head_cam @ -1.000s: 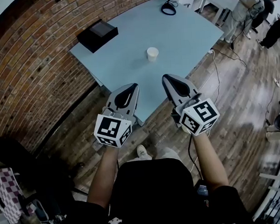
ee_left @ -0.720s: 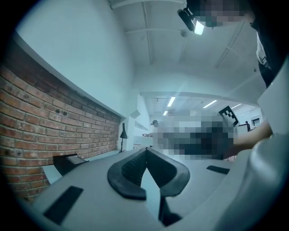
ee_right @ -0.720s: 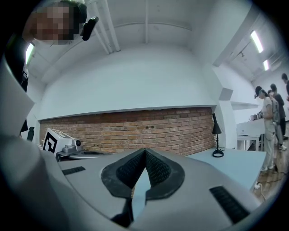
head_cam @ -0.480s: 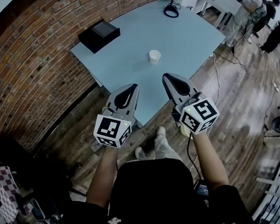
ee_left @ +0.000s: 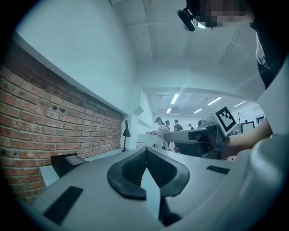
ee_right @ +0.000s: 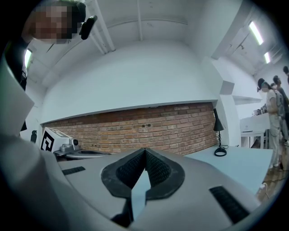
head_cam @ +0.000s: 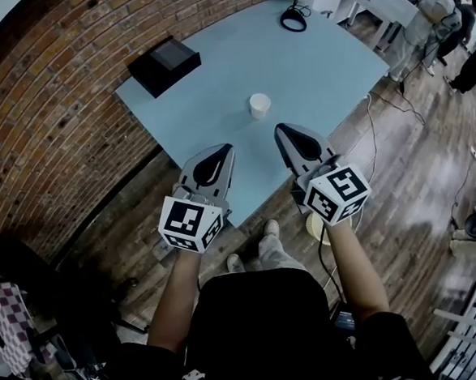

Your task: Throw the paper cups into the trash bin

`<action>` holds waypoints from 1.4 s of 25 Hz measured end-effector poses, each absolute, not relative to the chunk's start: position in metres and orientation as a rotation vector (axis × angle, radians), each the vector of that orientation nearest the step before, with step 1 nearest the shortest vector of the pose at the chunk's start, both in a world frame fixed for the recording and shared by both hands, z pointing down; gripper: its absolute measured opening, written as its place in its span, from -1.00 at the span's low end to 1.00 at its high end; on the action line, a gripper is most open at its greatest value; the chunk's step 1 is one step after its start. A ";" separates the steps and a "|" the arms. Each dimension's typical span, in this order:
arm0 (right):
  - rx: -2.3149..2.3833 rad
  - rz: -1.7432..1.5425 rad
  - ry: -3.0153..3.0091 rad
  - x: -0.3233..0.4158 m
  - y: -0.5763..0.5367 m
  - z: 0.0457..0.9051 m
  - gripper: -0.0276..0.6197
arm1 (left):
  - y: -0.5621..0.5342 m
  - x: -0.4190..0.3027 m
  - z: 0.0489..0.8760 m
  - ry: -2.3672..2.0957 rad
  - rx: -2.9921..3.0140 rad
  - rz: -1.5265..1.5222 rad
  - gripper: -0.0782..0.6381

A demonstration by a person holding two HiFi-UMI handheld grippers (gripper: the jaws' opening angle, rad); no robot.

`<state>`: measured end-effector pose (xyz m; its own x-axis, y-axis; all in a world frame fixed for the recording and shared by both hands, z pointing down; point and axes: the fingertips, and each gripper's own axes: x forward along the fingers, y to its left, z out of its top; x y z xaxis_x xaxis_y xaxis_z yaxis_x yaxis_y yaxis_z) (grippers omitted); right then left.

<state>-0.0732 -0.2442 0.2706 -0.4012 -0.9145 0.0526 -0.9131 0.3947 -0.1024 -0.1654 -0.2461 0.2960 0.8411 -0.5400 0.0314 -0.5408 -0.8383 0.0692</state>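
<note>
One paper cup [head_cam: 260, 105] is seen far on the bench [head_cam: 319, 66]; left tongs [head_cam: 218, 150] and right tongs [head_cam: 287, 130] are clenched, empty. Approach is judged the step in hand; opening is required next.

Paper cup [head_cam: 259, 105] lower in frame than second ago, nearer both gripper tips. Blue table [head_cam: 327, 65] slid down frame with it; near corner now further under left gripper [head_cam: 222, 149] and right gripper [head_cam: 283, 130]. Black box [head_cam: 164, 64] and lamp base [head_cam: 293, 20] likewise lower. Second shoe [head_cam: 271, 227] now in view at centre, ahead of first shoe [head_cam: 235, 263]. Pale round object [head_cam: 317, 227] below right gripper more exposed
</note>
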 end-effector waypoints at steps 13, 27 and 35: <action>-1.645 -0.233 2.724 -0.034 -0.309 0.295 -0.91 | -0.294 -0.129 0.312 -0.961 2.875 0.056 -0.76; -1.580 -0.342 2.877 0.000 -0.368 0.359 -0.90 | -0.330 -0.106 0.345 -1.092 2.767 0.148 -0.76; -1.498 -0.441 3.006 0.007 -0.395 0.404 -0.90 | -0.341 -0.096 0.369 -1.124 2.711 0.192 -0.76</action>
